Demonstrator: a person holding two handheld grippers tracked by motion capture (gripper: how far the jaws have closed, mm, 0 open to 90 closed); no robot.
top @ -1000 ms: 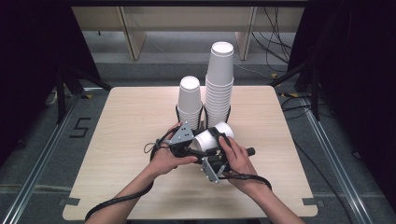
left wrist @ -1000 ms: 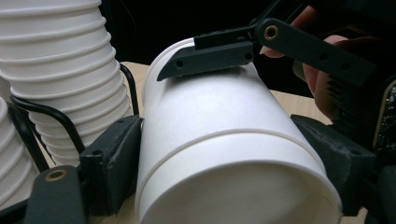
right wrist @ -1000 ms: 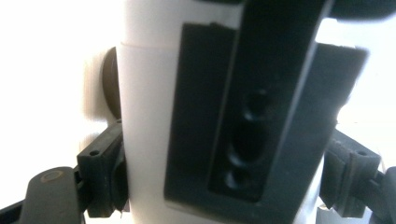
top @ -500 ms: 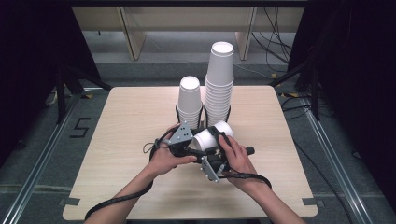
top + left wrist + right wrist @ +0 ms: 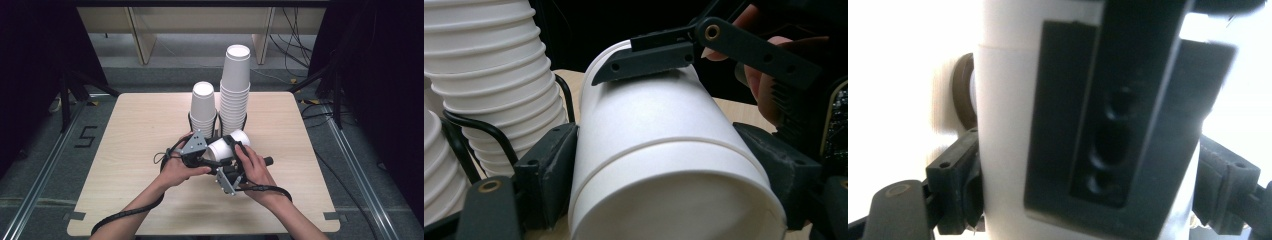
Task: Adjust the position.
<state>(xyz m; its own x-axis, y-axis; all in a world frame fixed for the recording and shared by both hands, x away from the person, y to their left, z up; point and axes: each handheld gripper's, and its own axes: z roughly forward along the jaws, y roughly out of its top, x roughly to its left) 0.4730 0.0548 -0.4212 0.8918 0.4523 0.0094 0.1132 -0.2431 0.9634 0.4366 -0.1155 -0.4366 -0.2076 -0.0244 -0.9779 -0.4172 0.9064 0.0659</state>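
A white paper cup [image 5: 236,138] lies on its side above the table, held between both grippers. The left gripper [image 5: 218,149] comes in from the left. Its jaws have just been closing and press the cup's [image 5: 649,130] wide end from both sides, so the left gripper [image 5: 664,170] is shut on it. A seam ring runs around the cup, as if two cups were nested. The right gripper [image 5: 234,150] reaches up from below. Its jaws have just been opening a little, but one of its fingers [image 5: 649,60] still lies on the cup. In the right gripper view the cup [image 5: 1003,125] sits between the jaws of the right gripper [image 5: 1088,195].
Behind the hands, two stacks of white cups stand in black wire holders: a short stack [image 5: 204,107] and a tall stack [image 5: 235,85]. They are close to the grippers, and the tall stack [image 5: 489,80] is just beside the held cup. The wooden table [image 5: 125,150] has bare room left and right.
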